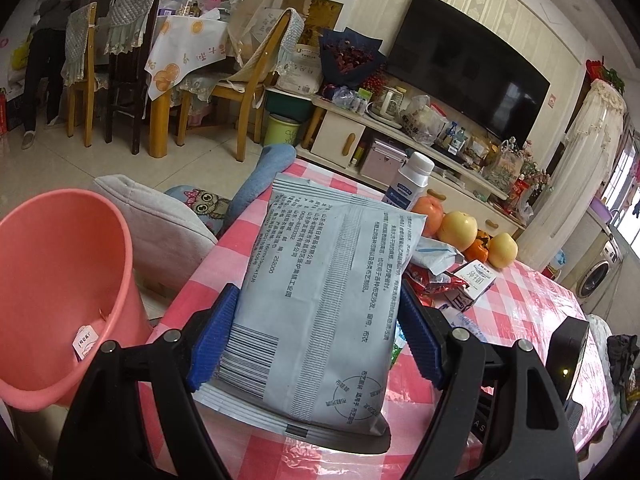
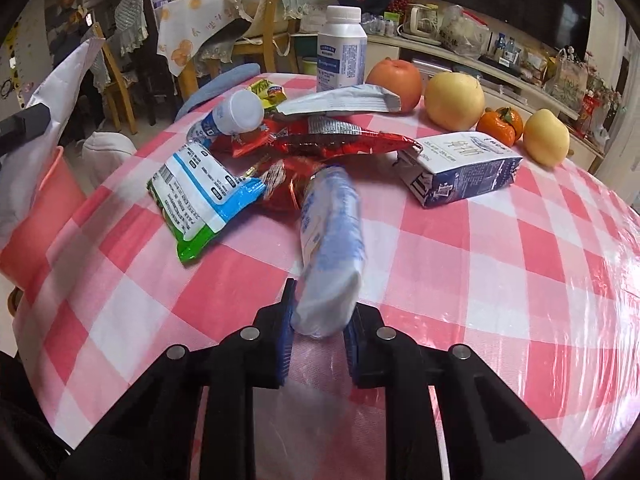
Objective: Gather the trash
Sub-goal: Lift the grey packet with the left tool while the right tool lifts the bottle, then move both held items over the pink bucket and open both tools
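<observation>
My left tongs [image 1: 316, 338] are spread wide and clamped on a grey packet [image 1: 320, 300], one blue pad [image 1: 214, 342] pressing each long edge, the packet lifted and pointing forward along the fingers. My right tongs [image 2: 318, 320] are drawn in narrow and pinch the near end of a small bottle [image 2: 330, 248], which juts forward and up from between the pads [image 2: 286, 340]. Both sets sit level, their black arms splaying back toward me.

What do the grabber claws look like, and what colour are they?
Both the left gripper and the right gripper look alike: chunky black plastic arms joined by round silver pins, ending in ridged blue finger pads. No cables, sleeves or markings show.
</observation>
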